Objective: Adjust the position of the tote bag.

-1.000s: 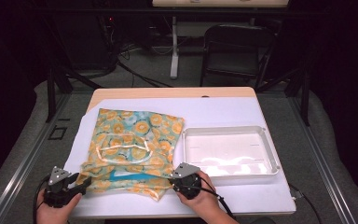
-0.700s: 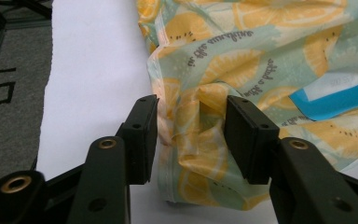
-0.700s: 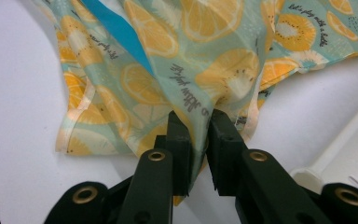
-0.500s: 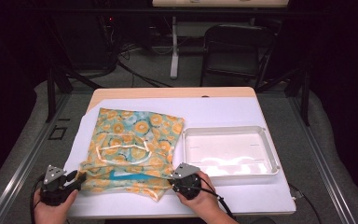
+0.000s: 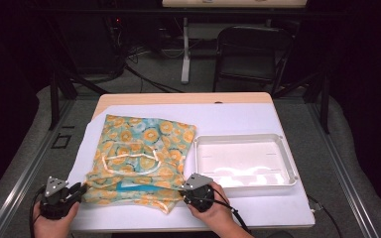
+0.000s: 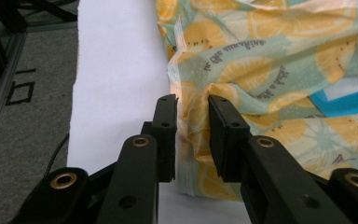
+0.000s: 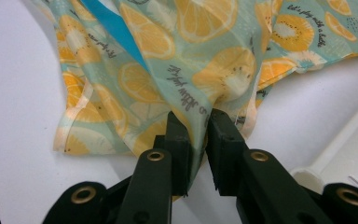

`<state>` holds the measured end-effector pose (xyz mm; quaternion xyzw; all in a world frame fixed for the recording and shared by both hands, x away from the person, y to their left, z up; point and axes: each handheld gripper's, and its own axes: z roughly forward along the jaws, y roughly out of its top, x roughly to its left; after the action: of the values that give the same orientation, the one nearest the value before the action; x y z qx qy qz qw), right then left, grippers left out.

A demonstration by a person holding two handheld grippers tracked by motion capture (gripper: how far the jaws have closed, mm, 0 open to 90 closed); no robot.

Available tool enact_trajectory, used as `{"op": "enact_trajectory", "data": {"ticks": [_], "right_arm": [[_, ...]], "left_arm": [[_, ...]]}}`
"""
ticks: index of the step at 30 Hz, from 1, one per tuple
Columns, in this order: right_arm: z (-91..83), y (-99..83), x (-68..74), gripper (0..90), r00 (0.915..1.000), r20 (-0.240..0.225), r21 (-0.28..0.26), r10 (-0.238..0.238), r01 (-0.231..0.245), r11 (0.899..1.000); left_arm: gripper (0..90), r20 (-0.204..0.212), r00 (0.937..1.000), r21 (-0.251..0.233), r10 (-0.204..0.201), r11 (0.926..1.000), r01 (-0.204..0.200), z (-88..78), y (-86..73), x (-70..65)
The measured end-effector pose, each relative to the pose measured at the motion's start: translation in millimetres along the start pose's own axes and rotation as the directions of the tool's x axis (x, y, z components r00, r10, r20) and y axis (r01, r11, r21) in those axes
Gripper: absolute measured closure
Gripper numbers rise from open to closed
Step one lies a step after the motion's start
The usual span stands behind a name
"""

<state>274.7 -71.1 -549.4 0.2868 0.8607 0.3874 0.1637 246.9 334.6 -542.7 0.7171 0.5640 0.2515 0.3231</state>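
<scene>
Both hands rest low at the table's near edge, jaws pointing forward at the citrus-print cloth [image 5: 141, 153] lying beside the white tray [image 5: 283, 148]. The left gripper [image 6: 192, 116] has just been closing, its jaws around the cloth's near-left corner with a small gap left; the right gripper [image 7: 198, 122] pinches the near-right corner.

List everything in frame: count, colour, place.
Cloth: 1, teal with orange citrus print, left half of table, near corners bunched.
Tray: 1, white, empty, right of cloth.
Table cover: 1, white, over wooden table.
Chair: 1, black, behind table.
Left gripper: 1, black, near-left cloth corner; jaws have just been closing, fabric between them.
Right gripper: 1, black, pinching near-right cloth corner.
Hands: 2, at near edge.
</scene>
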Motion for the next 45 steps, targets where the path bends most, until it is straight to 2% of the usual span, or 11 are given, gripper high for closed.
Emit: {"op": "enact_trajectory", "data": {"ticks": [12,23,31,37,45], "right_arm": [[-0.2,-0.1,0.0,79.1,1.0,0.003,0.002,-0.002,0.002,1.0],[-0.2,-0.1,0.0,78.9,1.0,0.004,0.002,-0.004,0.004,1.0],[0.0,-0.4,0.2,79.1,1.0,0.004,0.004,-0.005,0.005,1.0],[0.1,-0.4,-0.2,80.2,1.0,0.006,0.004,-0.004,0.004,1.0],[0.7,-0.6,-1.0,86.4,1.0,0.005,0.003,-0.001,0.001,1.0]], "left_arm": [[67.8,0.0,0.9991,0.043,0.043,0.9981,-0.043,10.7,1.9,-3.1],[69.4,-0.011,0.9952,0.078,0.097,0.9923,-0.096,21.6,6.2,-10.9],[76.6,-0.01,0.9941,0.097,0.108,0.9896,-0.106,23.7,5.0,-13.0],[81.5,-0.001,0.9949,0.096,0.101,0.9903,-0.1,23.6,4.0,-13.8],[84.1,0.004,0.9952,0.099,0.097,0.9903,-0.097,22.9,4.1,-14.7]]}}
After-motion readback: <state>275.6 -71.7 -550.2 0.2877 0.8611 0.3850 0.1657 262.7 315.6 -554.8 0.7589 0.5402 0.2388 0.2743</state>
